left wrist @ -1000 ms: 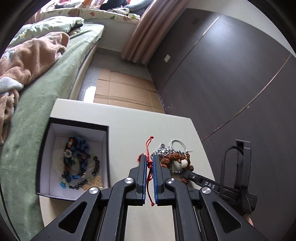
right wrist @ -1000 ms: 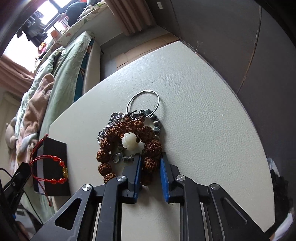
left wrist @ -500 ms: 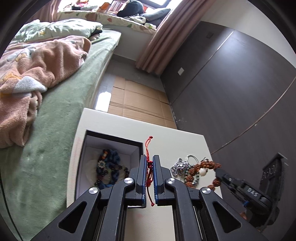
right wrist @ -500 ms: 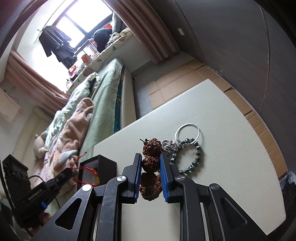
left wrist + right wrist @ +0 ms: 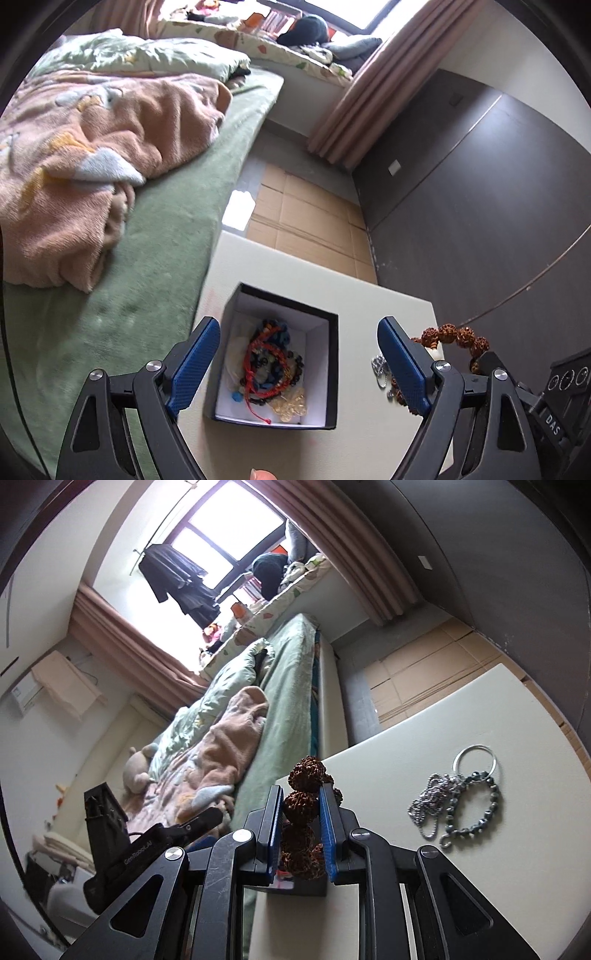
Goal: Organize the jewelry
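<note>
A black box [image 5: 333, 369] with a white inside stands on the cream table [image 5: 369, 435]. A red cord bracelet [image 5: 266, 350] lies in it on top of dark and blue beads. My left gripper [image 5: 298, 325] hovers over the box, its jaws opening wide with nothing between the pads. My right gripper [image 5: 300, 792] is shut on a brown seed-bead bracelet [image 5: 301, 805] and holds it up off the table. The same bracelet [image 5: 450, 332] dangles at the right of the left wrist view.
A silver chain [image 5: 428, 805], a dark bead bracelet [image 5: 480, 812] and a silver ring [image 5: 474, 760] lie together on the table. A green bed [image 5: 166, 240] with a pink blanket runs along the table's left edge. A dark wall stands to the right.
The left jaws went from shut on the red cord bracelet to wide open, and the bracelet now lies in the box. The right gripper lifted the brown bead bracelet off the table.
</note>
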Available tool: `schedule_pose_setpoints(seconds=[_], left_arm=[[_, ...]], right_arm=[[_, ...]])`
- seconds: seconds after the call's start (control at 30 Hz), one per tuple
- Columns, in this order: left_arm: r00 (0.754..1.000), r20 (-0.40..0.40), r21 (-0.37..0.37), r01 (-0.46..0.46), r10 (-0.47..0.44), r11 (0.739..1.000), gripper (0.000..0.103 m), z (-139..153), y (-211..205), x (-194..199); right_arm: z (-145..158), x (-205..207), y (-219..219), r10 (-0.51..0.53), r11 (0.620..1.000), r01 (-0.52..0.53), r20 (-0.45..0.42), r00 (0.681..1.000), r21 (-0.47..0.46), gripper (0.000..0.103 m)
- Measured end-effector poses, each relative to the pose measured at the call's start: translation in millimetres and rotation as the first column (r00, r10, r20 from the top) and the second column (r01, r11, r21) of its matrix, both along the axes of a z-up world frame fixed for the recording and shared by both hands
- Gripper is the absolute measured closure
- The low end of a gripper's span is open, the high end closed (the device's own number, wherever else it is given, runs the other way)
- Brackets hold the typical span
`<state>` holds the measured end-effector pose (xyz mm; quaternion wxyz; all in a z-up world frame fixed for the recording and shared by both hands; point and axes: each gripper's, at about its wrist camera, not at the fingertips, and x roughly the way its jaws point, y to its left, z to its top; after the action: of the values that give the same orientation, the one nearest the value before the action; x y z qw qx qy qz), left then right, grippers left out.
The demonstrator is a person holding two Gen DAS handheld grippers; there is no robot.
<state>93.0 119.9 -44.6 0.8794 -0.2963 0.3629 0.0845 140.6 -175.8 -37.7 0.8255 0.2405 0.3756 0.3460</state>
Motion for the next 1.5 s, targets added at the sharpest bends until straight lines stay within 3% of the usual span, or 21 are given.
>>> schedule_pose_setpoints(seconds=[0.23,0.37,0.43,0.5,0.53,0.83,0.87,0.9,0.97,1.13,1.27,1.5], left_arm=[[0.999,0.0,-0.023,-0.035,0.035,0.999,0.015,-0.9,13.2,-3.7],[0.999,0.004,-0.026,-0.054,0.054,0.998,0.015,-1.0,20.5,-7.4],[0.998,0.004,-0.032,-0.059,0.059,0.998,0.015,-1.7,23.4,-9.3],[0.998,0.004,-0.035,-0.063,0.063,0.997,0.015,-2.1,25.4,-9.8],[0.998,0.005,-0.036,-0.063,0.063,0.997,0.015,-2.1,25.9,-9.7],[1.0,0.014,-0.015,-0.015,0.015,1.0,0.015,0.3,5.0,-3.9],[1.0,0.015,-0.008,-0.005,0.005,1.0,0.015,0.9,0.6,-2.7],[1.0,0.018,0.002,0.008,-0.008,1.0,0.015,1.8,-5.1,-1.3],[0.999,0.022,0.021,0.027,-0.027,0.999,0.015,3.9,-15.3,0.3],[0.996,0.026,0.058,0.079,-0.081,0.995,0.015,6.5,-39.8,7.0],[0.991,0.02,0.089,0.127,-0.129,0.988,0.014,5.9,-60.0,14.8],[0.979,0.016,0.135,0.198,-0.202,0.971,0.014,3.8,-92.4,26.9]], right_arm=[[2.4,-8.0,42.5,0.085,0.996,-0.085,0.023,0.996,0.013,0.083],[-5.3,-7.6,69.9,0.103,0.994,-0.102,0.004,0.995,-0.033,0.081],[-13.4,-2.3,78.3,0.146,0.989,-0.146,-0.045,0.988,0.003,0.074],[-19.3,1.5,76.7,0.173,0.984,-0.168,-0.087,0.981,0.067,0.059],[-19.9,1.5,74.3,0.171,0.983,-0.164,-0.085,0.982,0.081,0.058],[-19.6,5.1,29.6,0.06,0.997,-0.055,-0.091,0.994,0.05,0.057],[-19.1,6.1,23.2,0.045,0.998,-0.041,-0.094,0.995,0.044,0.053],[-18.6,7.7,15.4,0.023,0.999,-0.02,-0.098,0.995,0.031,0.04],[-16.5,9.8,0.0,-0.039,0.999,0.04,-0.094,0.995,0.007,0.025],[-18.3,16.2,-38.2,-0.115,0.993,0.118,-0.129,0.985,0.014,0.022],[-21.9,19.4,-59.3,-0.164,0.986,0.167,-0.153,0.974,0.003,0.01],[-21.4,25.5,-88.1,-0.233,0.972,0.236,-0.176,0.956,-0.006,0.008]])
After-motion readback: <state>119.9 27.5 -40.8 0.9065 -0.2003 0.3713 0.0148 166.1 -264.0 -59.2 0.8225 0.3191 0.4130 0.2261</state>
